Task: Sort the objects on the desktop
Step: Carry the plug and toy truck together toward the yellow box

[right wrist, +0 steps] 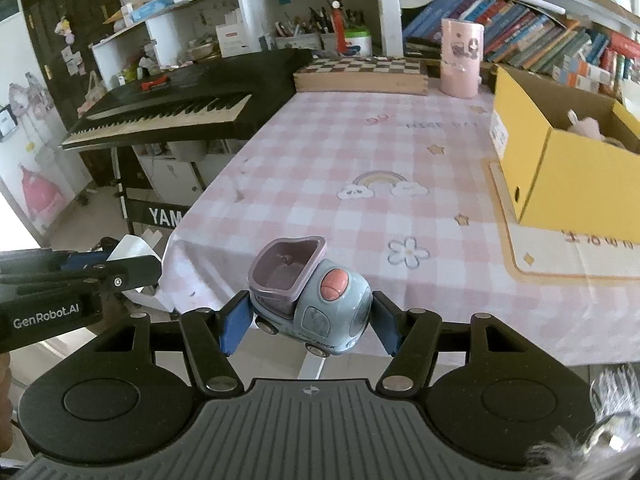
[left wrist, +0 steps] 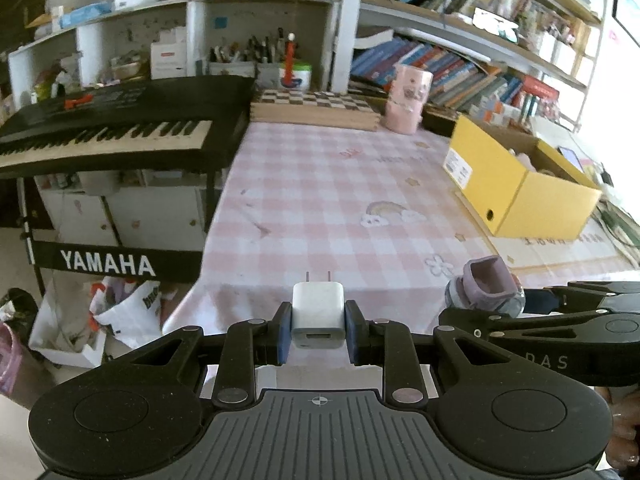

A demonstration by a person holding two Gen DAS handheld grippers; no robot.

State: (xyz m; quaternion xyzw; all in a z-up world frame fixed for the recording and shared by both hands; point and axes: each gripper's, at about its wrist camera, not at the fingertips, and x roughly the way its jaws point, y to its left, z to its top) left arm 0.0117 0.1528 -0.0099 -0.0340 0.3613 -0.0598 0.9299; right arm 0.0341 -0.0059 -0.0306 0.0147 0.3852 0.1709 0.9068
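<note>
Both grippers grip cargo above the table's near edge: left gripper clamps a white charger; right gripper pinches a toy truck, whose cab only the right view shows.

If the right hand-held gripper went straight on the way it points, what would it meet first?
Probably nothing soon. The right hand-held gripper, shut on the toy truck, faces bare pink checked tablecloth; the chessboard box at the far edge lies roughly in line, though depth is unclear. The yellow box sits off right.
</note>
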